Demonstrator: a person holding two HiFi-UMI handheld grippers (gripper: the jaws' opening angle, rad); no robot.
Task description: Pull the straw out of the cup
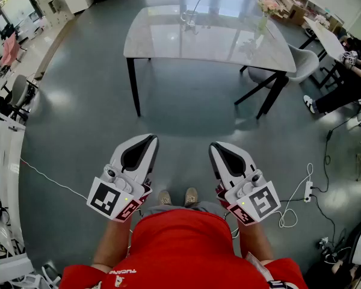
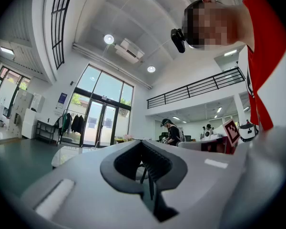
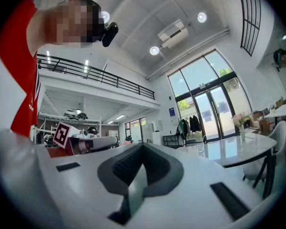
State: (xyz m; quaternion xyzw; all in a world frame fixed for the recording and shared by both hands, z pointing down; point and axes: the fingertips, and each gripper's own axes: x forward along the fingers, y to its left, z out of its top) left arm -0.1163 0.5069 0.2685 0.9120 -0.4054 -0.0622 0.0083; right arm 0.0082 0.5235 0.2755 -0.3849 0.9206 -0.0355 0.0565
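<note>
Head view, nearest first: I hold both grippers low and close in, just above my red shirt (image 1: 186, 245) and my shoes (image 1: 175, 197), and both point forward along the floor (image 1: 186, 113). The left gripper (image 1: 148, 139) has its fingers (image 1: 121, 158) pressed together with nothing between them. The left gripper view bears this out, showing only the empty dark hollow behind the meeting tips. The right gripper (image 1: 215, 146) is the same, its fingers closed on nothing, and the right gripper view shows them closed too.

Beyond them lies a wide stretch of bare floor, with a white cable (image 1: 298, 194) trailing off to my right. Then comes the worktop (image 1: 168, 41), a pale glossy slab on dark legs, well apart from both grippers. The cup (image 1: 189, 18) stands upright near its far edge, and the straw (image 1: 196, 5) leans out of it toward the right. A vase of flowers (image 1: 265, 11) stands farther right on the same worktop.

I judge the task has not started; this is the approach step. Next I need to walk up to the worktop and raise the grippers to cup height. Then I would spread one pair of fingers to pinch the straw above the rim. I would probably steady the cup with the other gripper, so the light glass does not tip or slide as the straw comes up.
</note>
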